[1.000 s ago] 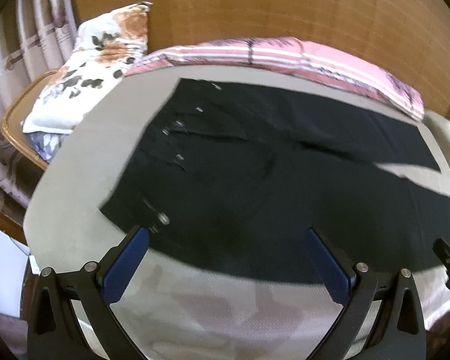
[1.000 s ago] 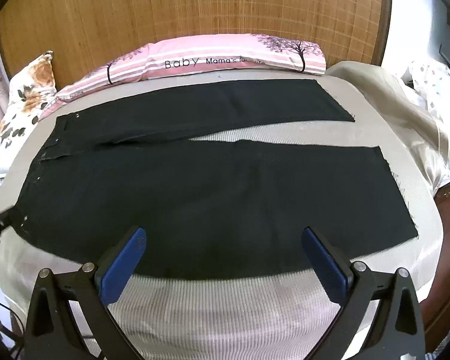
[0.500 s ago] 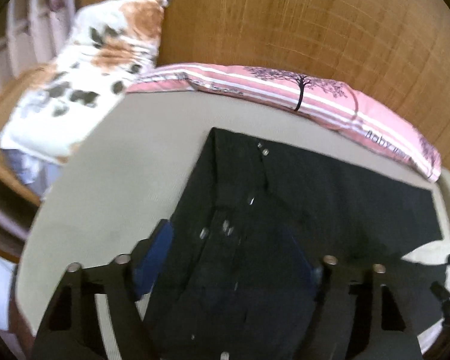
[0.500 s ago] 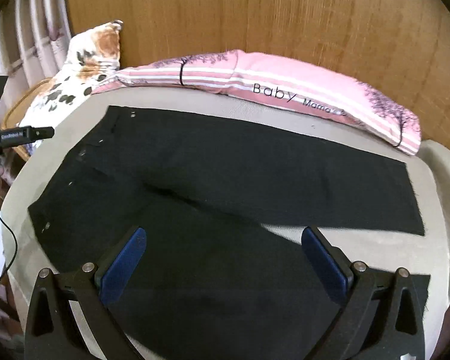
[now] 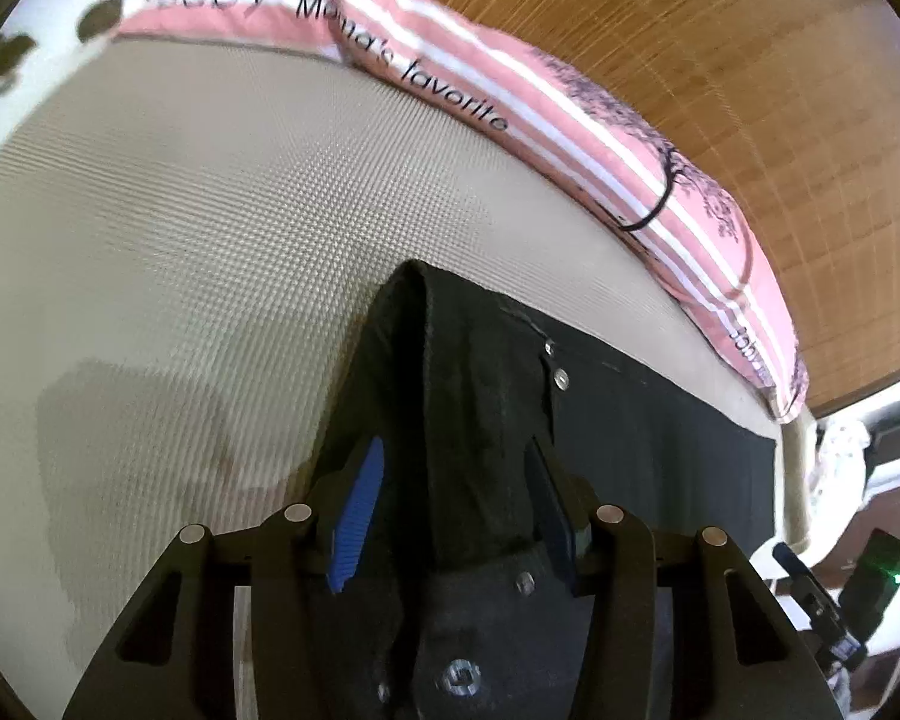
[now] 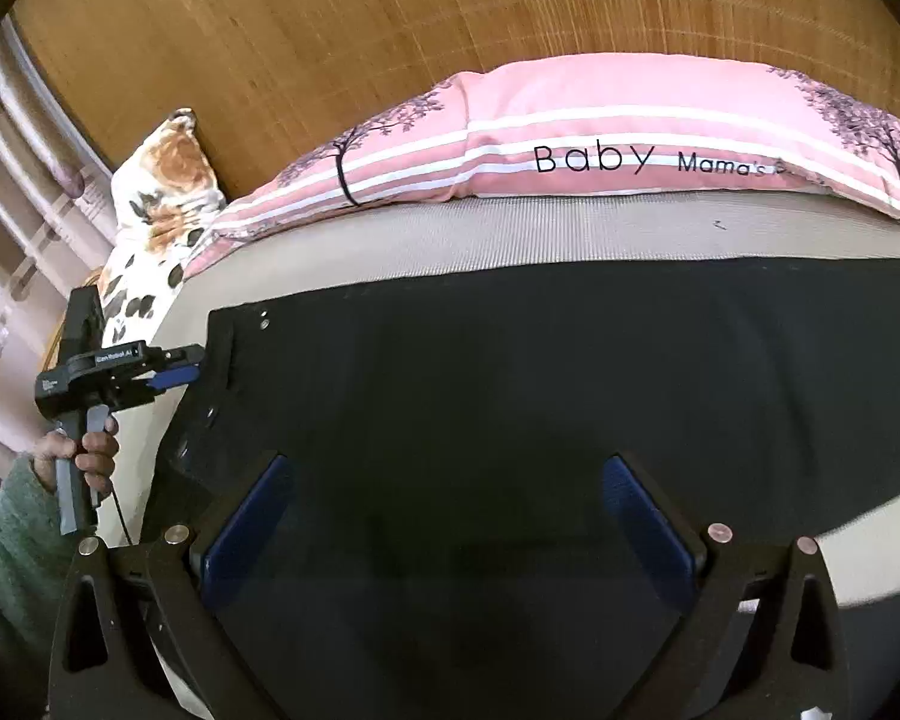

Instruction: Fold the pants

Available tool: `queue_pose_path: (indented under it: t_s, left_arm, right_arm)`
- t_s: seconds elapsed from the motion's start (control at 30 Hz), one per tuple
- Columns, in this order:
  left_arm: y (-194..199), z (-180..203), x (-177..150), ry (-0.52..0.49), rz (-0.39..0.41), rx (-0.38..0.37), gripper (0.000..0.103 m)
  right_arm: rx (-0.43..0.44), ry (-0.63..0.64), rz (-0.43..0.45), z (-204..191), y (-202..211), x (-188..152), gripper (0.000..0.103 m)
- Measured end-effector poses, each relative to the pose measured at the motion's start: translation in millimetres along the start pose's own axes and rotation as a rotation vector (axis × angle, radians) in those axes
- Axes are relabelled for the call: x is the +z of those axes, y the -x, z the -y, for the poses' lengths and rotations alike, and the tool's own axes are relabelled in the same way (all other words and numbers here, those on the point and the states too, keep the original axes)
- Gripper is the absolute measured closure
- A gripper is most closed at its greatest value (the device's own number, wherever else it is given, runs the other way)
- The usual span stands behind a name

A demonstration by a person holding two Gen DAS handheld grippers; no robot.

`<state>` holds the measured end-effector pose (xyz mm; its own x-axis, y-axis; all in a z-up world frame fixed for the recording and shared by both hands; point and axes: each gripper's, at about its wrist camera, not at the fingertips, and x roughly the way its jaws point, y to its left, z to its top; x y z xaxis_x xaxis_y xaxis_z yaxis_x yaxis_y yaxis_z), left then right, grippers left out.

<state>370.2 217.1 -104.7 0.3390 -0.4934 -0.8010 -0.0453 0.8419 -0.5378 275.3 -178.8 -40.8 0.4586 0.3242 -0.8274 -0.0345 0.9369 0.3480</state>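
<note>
Closest to me, my left claw (image 5: 450, 504) has just been closing, and the waistband of the black pants (image 5: 486, 420) is bunched up between its two blue pads. I think the pads are squeezing the cloth, because it stands up in a ridge between them, but the right pad is partly hidden in the dark fabric, so I can't be fully sure it presses. I grab here at the top corner so I can lift one side and lay it over the other. My right claw (image 6: 444, 516) is spread wide, tipped down over the middle of the pants, with nothing between its pads. I can't tell if its tips touch the cloth. I think it sits there to grab farther along the leg, so both ends lift together. From the right camera I can see my left hand (image 6: 84, 456), in a fuzzy green sleeve (image 6: 6, 540), wrapped around the handle, with the claw reaching sideways onto the waistband edge. The pants lie flat and spread out on the bumpy beige bed cover (image 5: 222, 228), waist at the left and legs running to the right. They are not folded yet. Behind them, along the back edge of the bed, is a long pink striped pillow (image 6: 600, 138) with words on it. A flowery pillow (image 6: 162, 186) stands at the left end. Farthest back is a woven wooden headboard (image 6: 390, 18).
</note>
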Motion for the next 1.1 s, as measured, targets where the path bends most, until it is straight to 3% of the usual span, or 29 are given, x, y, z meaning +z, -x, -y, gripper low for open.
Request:
queue_pose_path:
  t_s: [0.1, 0.2, 0.33, 0.63, 0.7, 0.77, 0.9, 1.1]
  left_arm:
    - [-6, -1, 10, -0.010, -0.009, -0.067, 0.053]
    - [-15, 3, 23, -0.012, -0.035, -0.127, 0.060]
    - [-26, 6, 32, -0.036, -0.065, -0.163, 0.066]
    - [-54, 21, 53, -0.069, -0.099, -0.180, 0.066]
    - [-55, 22, 51, -0.072, -0.073, -0.176, 0.071]
    - [-55, 21, 48, -0.087, -0.053, -0.137, 0.094]
    - [-41, 19, 44, -0.066, -0.004, -0.175, 0.095]
    - [11, 57, 24, -0.244, 0.152, -0.255, 0.095]
  right_arm:
    - [0.001, -0.001, -0.012, 1, -15, 9, 0.000]
    - [0.001, 0.001, -0.023, 4, -26, 16, 0.000]
    - [0.008, 0.005, -0.025, 7, -38, 26, 0.000]
    - [0.023, 0.036, -0.042, 22, -56, 43, 0.000]
    - [0.031, 0.048, -0.047, 27, -59, 46, 0.000]
    - [0.038, 0.073, -0.063, 32, -63, 50, 0.000]
    - [0.063, 0.172, -0.117, 43, -74, 65, 0.000]
    - [0.127, 0.364, -0.177, 56, -82, 100, 0.000]
